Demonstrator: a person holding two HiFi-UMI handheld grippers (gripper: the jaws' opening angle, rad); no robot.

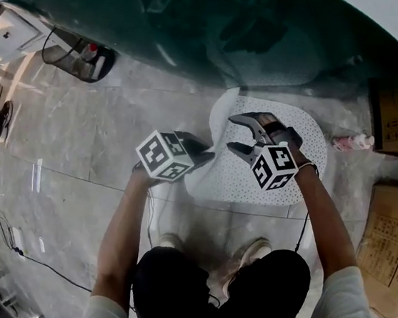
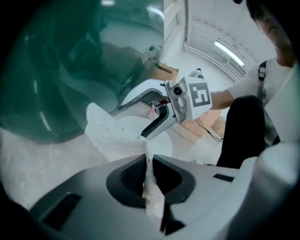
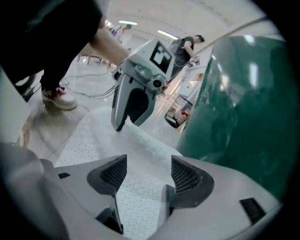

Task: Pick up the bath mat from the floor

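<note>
Marble floor (image 1: 79, 140): left hand-held gripper (image 2: 149, 160) pinches bath mat (image 1: 310, 143); right hand-held gripper (image 3: 149, 171) gapes.

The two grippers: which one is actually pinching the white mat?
The left gripper: its jaws are shut on the mat; the right gripper has jaws apart.

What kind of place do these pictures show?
Probably a mock bathroom set up in a hall or workshop, not a home: a teal bathtub, a white perforated bath mat and a stone-tiled floor, yet cardboard boxes stand nearby.
</note>
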